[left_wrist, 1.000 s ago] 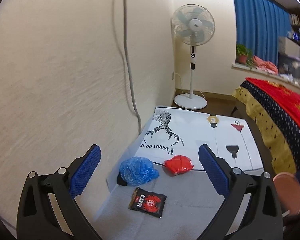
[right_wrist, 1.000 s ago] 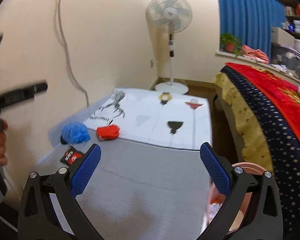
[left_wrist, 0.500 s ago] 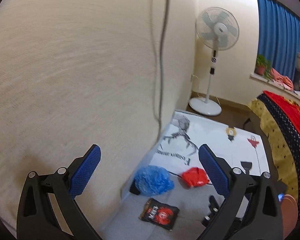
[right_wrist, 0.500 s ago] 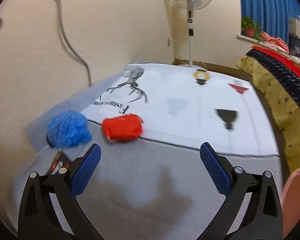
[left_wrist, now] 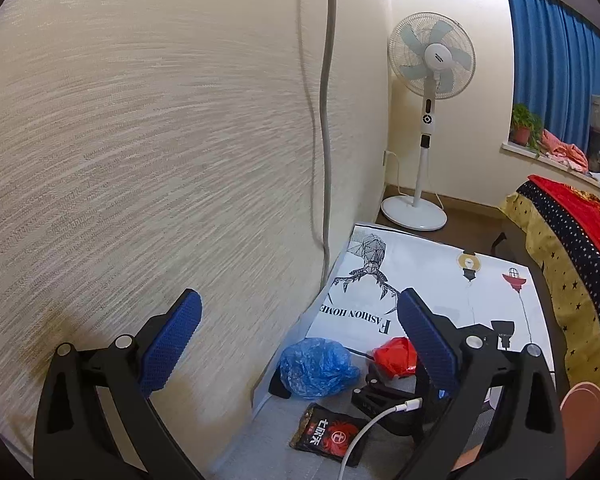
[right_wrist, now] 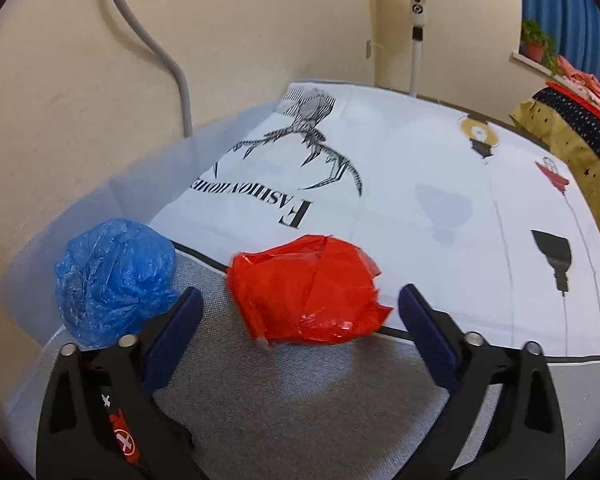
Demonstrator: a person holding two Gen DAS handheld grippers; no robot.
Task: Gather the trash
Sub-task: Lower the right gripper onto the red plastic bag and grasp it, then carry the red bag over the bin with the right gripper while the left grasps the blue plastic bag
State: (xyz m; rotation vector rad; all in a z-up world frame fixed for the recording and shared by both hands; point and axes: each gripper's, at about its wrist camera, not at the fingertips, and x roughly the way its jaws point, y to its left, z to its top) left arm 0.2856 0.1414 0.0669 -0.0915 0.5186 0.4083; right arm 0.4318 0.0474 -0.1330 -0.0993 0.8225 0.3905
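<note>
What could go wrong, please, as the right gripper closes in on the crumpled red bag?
The right gripper has been closing, yet its pads are not on the red bag; the thin crumpled plastic may slip or squash out. The blue bag sits beside the left finger and could be nudged.

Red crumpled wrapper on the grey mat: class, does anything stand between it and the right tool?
Nothing visible does. The right tool has its blue fingers either side of the red wrapper, which lies just ahead, untouched; its jaws have just been closing. The blue plastic bag sits off to the left, outside the path.
</note>
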